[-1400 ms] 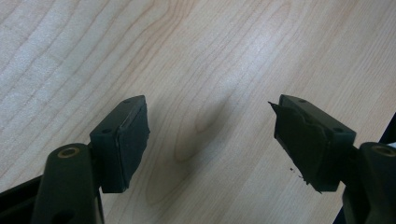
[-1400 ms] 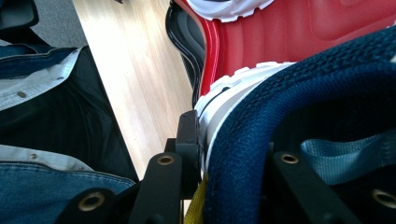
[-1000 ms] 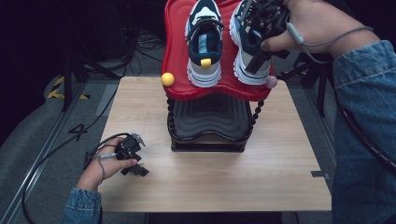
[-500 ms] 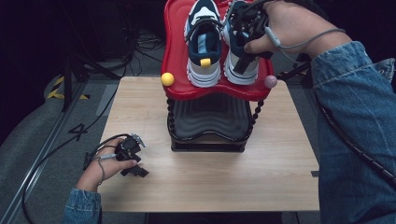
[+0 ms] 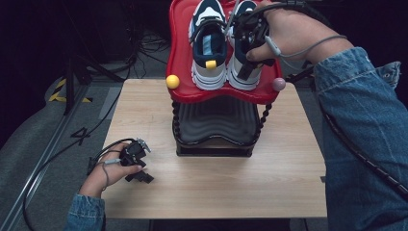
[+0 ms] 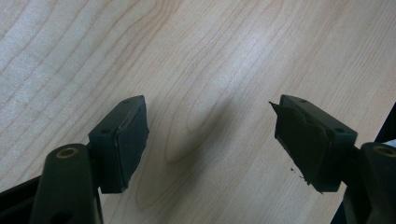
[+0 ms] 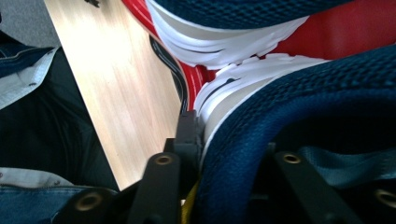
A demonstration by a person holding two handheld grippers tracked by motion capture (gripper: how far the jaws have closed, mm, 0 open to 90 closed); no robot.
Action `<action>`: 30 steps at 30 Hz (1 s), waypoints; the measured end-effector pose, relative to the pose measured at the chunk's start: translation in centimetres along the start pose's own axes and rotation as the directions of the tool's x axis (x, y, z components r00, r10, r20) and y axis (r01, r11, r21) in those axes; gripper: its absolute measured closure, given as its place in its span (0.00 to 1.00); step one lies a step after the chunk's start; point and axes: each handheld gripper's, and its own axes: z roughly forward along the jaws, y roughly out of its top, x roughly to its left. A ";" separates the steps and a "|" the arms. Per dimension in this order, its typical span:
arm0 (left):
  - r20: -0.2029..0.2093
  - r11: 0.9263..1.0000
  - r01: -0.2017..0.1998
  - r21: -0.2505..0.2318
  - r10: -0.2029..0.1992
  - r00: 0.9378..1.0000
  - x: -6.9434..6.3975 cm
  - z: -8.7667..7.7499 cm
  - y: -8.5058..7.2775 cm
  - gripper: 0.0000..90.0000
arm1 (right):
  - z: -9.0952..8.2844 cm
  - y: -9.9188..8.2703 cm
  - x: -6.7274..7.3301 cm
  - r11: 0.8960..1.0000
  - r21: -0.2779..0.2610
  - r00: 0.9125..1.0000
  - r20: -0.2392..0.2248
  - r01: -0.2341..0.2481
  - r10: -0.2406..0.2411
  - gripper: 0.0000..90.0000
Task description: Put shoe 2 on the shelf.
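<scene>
The right sneaker (image 5: 244, 53) sits on the red top shelf (image 5: 180, 57) of a shoe rack at the far middle of the wooden table (image 5: 144, 106), just at 3 o'clock of its twin, the left sneaker (image 5: 210, 48); the two nearly touch. We see the right gripper (image 5: 246, 72) clamped on the right sneaker's navy collar: in the right gripper view one jaw presses the outside of the collar wall (image 7: 243, 140) and the other sits inside the shoe. The right hand (image 5: 288, 33) covers that gripper from 3 o'clock. A yellow ball (image 5: 172, 81) and a pink ball (image 5: 278, 84) cap the shelf's near corners. At 7 o'clock of the rack, well apart, we find the left gripper (image 5: 137, 166) low over the table in the left hand (image 5: 103, 173), its jaws spread wide with nothing between them.
</scene>
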 end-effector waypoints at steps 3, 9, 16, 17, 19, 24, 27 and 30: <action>0.003 1.000 -0.004 0.007 0.004 1.000 0.1 -0.1 -0.1 0.29 | -0.4 -0.3 -0.1 1.000 -0.032 1.000 0.014 0.000 0.000 0.68; -0.003 1.000 0.003 0.014 -0.003 1.000 0.1 0.3 0.1 0.29 | -1.7 -0.8 0.3 0.995 -0.096 1.000 0.026 -0.006 0.009 0.58; -0.019 0.999 0.005 0.041 -0.004 1.000 0.0 0.8 0.4 0.29 | -4.5 -1.6 1.3 0.986 -0.169 0.999 0.051 -0.003 0.012 0.55; -0.022 0.999 0.004 0.048 -0.003 1.000 0.0 0.8 0.4 0.28 | -5.1 -1.8 1.7 0.983 -0.181 0.999 0.048 -0.004 0.013 0.55; -0.010 0.999 0.004 0.045 -0.004 1.000 -0.1 0.8 0.3 0.27 | -5.9 -2.1 2.2 0.982 -0.188 0.998 0.055 0.008 0.003 0.56; -0.014 0.999 0.005 0.044 -0.004 1.000 -0.2 0.8 0.3 0.28 | -7.6 -3.7 3.4 0.982 -0.191 0.998 0.064 -0.005 0.018 0.57; -0.022 0.999 0.009 0.046 -0.008 1.000 -0.3 0.9 0.4 0.27 | -8.5 -5.0 3.9 0.979 -0.204 0.997 0.075 -0.003 0.019 0.58; -0.025 0.999 0.009 0.049 -0.008 1.000 -0.3 0.8 0.4 0.27 | -8.7 -6.2 4.2 0.980 -0.196 0.997 0.078 -0.013 0.029 0.58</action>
